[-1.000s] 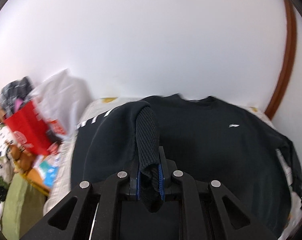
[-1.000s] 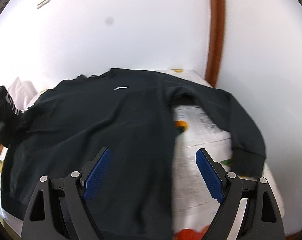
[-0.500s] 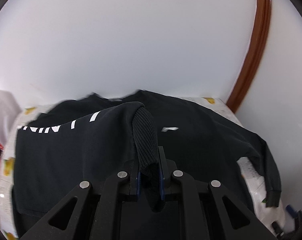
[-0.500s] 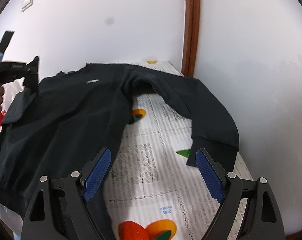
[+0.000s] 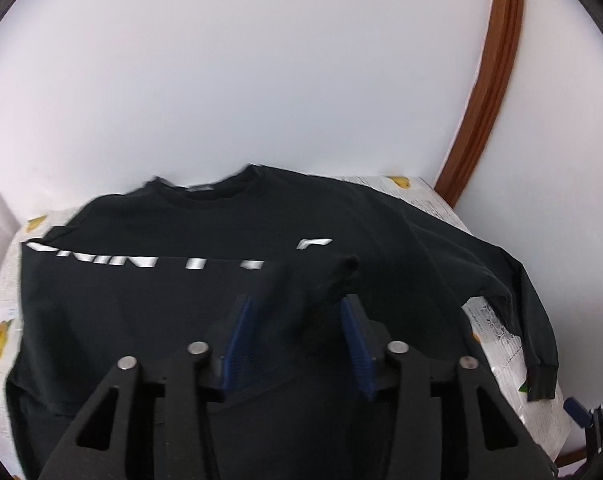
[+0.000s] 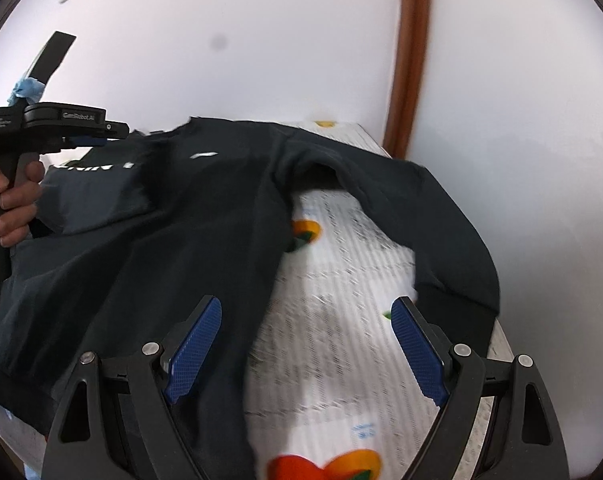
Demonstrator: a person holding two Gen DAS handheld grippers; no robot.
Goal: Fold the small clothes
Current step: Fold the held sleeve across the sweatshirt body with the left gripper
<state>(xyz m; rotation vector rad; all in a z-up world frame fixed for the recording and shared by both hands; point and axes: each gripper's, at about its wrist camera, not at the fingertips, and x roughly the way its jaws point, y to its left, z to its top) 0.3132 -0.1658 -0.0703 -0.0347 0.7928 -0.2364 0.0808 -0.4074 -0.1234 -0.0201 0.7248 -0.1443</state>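
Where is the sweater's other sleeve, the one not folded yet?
In the right wrist view, the unfolded sleeve stretches rightward across the printed cover, its cuff beside the right gripper.

Left tool [image 5: 297, 340] has just opened, releasing the sleeve cuff [image 5: 335, 280].

The left gripper [image 5: 297, 336] has just been opening its jaws, and the ribbed cuff [image 5: 333, 292] of the sleeve stands between the blue pads [image 5: 237, 344], close to the right one, no more pressed. Ahead of the gripper the black sweatshirt [image 5: 381, 232] lies on a table cover [image 5: 497, 344] with printed fruits, the sleeve with white letters [image 5: 113, 258] folded over its chest. The other sleeve [image 5: 517, 300] stretches to the gripper's right, and behind stands a white wall [image 5: 237, 80] with a brown frame [image 5: 489, 80].
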